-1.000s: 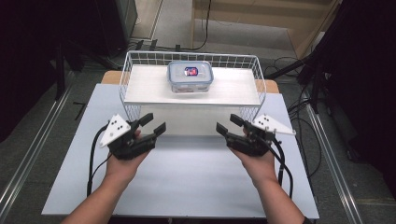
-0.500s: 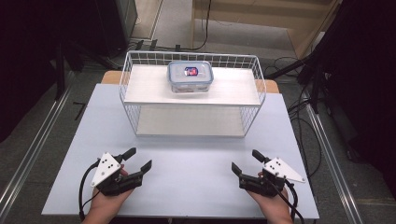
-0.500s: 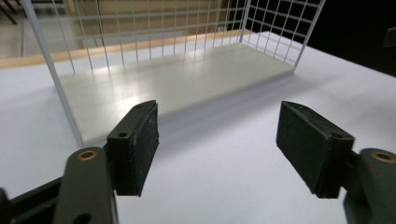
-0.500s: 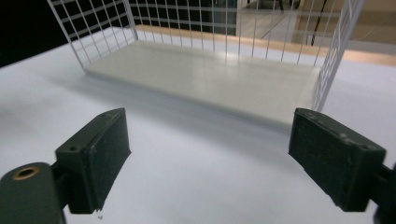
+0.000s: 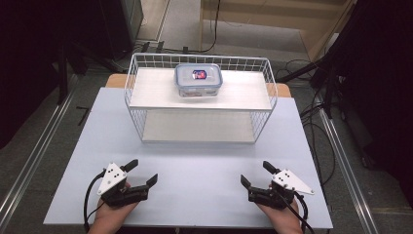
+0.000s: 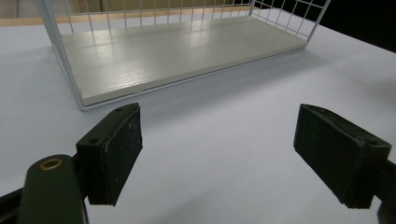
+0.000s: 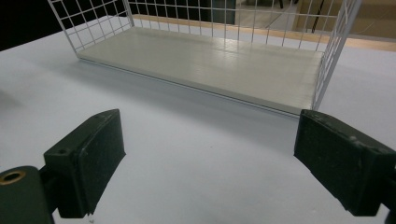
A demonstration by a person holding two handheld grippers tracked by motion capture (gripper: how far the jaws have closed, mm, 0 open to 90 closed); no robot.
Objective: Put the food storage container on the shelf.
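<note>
High view: I see the left tool (image 5: 142, 171) near the front left edge of the pale desk (image 5: 204, 165), held in a hand (image 5: 109, 217) that enters from the bottom. Its jaws stand wide apart and hold nothing. The right tool (image 5: 255, 174) sits near the front right edge, also wide open and empty, with its grey plate on top. Both tools are well apart from the white wire rack (image 5: 199, 100) at the back half of the desk. A clear lidded food container (image 5: 198, 80) rests on the rack's upper shelf, near its middle; a red and blue item shows through the lid. The lower shelf board is bare.

Left gripper view: I see the two black pads (image 6: 114, 151) spread widely over bare desk surface (image 6: 215, 154), nothing between them. The rack's lower shelf board (image 6: 173, 51) lies ahead, slightly to the left.

Right gripper view: the pads (image 7: 86, 161) are likewise spread wide and empty above the desk (image 7: 201, 158). The lower shelf board (image 7: 219, 63) and wire walls lie ahead.
</note>
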